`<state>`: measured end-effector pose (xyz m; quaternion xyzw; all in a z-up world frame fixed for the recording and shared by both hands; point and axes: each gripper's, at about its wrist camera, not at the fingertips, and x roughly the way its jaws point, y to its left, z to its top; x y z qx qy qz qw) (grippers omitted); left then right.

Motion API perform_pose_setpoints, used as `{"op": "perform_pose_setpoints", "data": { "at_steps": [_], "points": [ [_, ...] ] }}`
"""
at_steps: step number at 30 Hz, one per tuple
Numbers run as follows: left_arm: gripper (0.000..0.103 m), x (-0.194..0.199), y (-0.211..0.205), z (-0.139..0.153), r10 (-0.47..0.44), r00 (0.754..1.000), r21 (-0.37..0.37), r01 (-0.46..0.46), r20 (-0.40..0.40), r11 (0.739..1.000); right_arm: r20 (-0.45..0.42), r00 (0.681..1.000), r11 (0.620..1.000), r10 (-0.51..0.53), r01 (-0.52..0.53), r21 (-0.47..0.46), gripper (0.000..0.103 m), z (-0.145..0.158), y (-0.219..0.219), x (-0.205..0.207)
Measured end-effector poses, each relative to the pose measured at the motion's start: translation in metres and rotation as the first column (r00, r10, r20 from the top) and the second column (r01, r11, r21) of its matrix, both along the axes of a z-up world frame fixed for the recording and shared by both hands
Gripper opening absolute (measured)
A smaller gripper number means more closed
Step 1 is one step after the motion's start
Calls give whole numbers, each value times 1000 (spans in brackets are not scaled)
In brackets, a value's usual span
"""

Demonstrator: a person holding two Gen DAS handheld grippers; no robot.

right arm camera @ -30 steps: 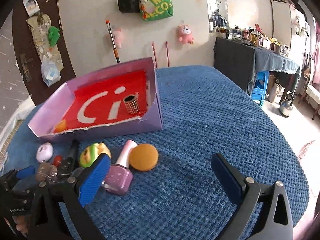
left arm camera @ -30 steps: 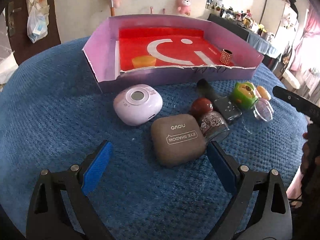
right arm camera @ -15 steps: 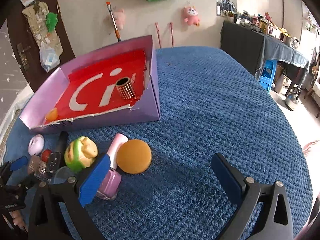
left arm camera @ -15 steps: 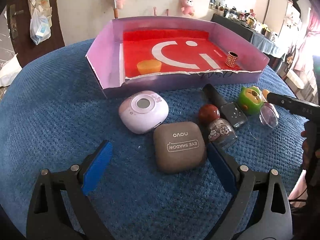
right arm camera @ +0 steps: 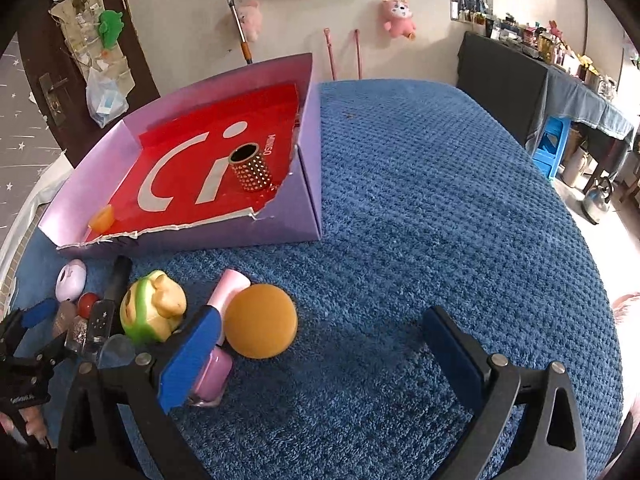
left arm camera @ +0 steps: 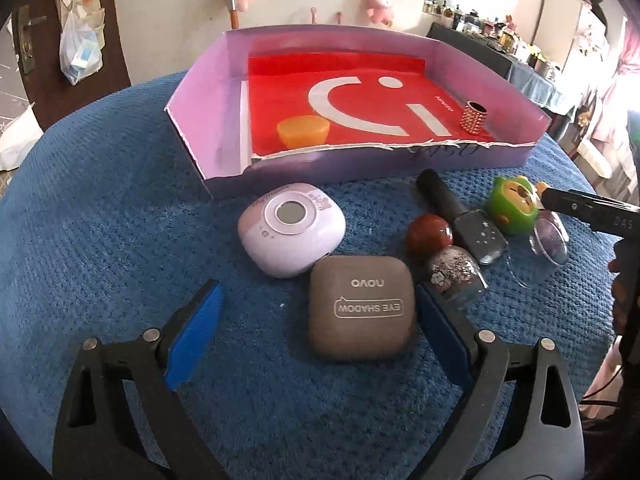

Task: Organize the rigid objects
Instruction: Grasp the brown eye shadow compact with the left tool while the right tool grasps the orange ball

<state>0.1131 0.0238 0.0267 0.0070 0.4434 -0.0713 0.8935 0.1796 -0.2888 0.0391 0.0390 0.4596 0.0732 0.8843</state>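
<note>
Since the brown eye-shadow case (left arm camera: pixel 362 313) lies flat on the blue cloth (left arm camera: pixel 100 240) between the left gripper (left arm camera: pixel 316 328) pads, that looks like the pick in hand. Jaws stand wide apart, nothing clamped; the right-side pad (left arm camera: pixel 438 330) sits just beside the case edge, the other well off it. Better to centre first, then close square on the two flat sides so it doesn't skid or twist. Lilac round device (left arm camera: pixel 291 229) touches or nearly touches the case's far corner, and the glitter polish bottle (left arm camera: pixel 454 270) crowds its right side, so watch for nudging both. Purple box (left arm camera: pixel 208 92) with red floor is beyond, holding an orange cup (left arm camera: pixel 303 130) and studded ring (left arm camera: pixel 475 117). Right gripper (right arm camera: pixel 320 356) also open, empty, orange ball (right arm camera: pixel 260 321) and pink bottle (right arm camera: pixel 212 372) by its left pad.
</note>
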Motion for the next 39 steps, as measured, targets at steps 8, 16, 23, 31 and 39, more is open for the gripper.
{"op": "perform_pose_setpoints", "data": {
  "at_steps": [8, 16, 23, 31, 39],
  "points": [
    [94, -4, 3, 0, -10, 1000, 1, 10, 3, 1000, -30, 999, 998, 42, -43, -43, 103, 5, -4, 8],
    [78, -2, -2, 2, -31, 999, -10, 31, 21, 999, -23, 996, 995, 87, -88, -56, 92, 1, 4, 3],
    [50, -5, -4, 7, -69, 997, -49, 70, 35, 996, 33, 990, 991, 134, -134, -22, 55, -1, 14, -7],
    [50, -11, 1, 15, -71, 997, -109, 74, 34, 991, 112, 982, 989, 149, -149, -10, 40, 11, 25, -29],
    [50, -17, 1, 23, -74, 995, -111, 81, 65, 991, 144, 977, 987, 160, -161, -4, 40, 29, 27, -39]
  ]
}}
